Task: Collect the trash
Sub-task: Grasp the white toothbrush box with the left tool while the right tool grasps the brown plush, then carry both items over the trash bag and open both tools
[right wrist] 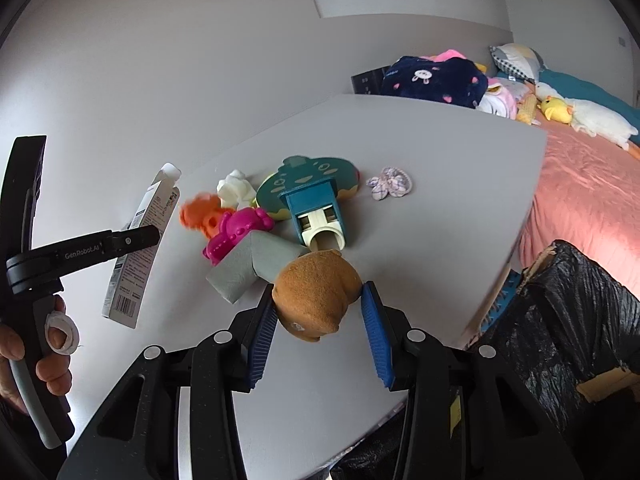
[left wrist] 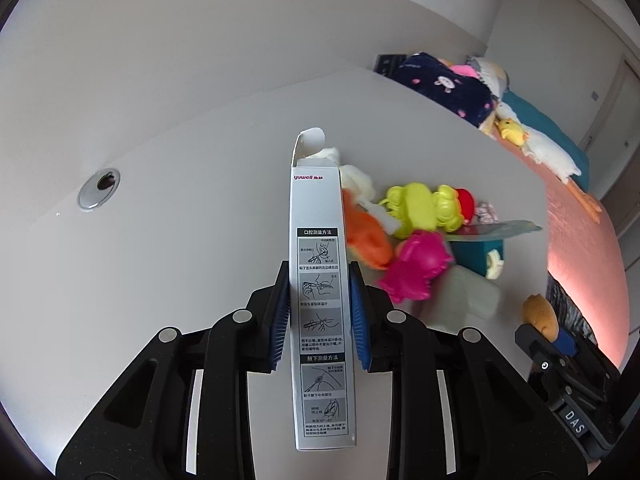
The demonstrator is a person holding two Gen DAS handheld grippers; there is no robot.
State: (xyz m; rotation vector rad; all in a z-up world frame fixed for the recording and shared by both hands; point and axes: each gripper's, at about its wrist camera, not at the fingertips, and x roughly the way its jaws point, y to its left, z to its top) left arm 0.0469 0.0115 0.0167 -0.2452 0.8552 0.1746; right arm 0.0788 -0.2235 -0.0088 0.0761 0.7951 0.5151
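Note:
My left gripper (left wrist: pixel 319 280) is shut on a tall white "yuwell" carton (left wrist: pixel 320 280) with an open top flap, held above the white table (left wrist: pixel 160 260); the carton also shows at the left of the right wrist view (right wrist: pixel 140 240). My right gripper (right wrist: pixel 318 298) is shut on a brown plush toy (right wrist: pixel 316 292), held above the table's front edge; the toy also shows in the left wrist view (left wrist: pixel 540 314). A black-lined bin (right wrist: pixel 560 320) stands to the right, beside the table.
On the table lie an orange toy (right wrist: pixel 200 214), a pink toy (right wrist: pixel 236 234), a white toy (right wrist: pixel 236 190), a grey foam piece (right wrist: pixel 252 268), a teal wooden toy (right wrist: pixel 316 208) and a small patterned cloth (right wrist: pixel 390 184). A bed (right wrist: pixel 580 184) with plush toys lies to the right. A cable grommet (left wrist: pixel 98 190) sits at the table's left.

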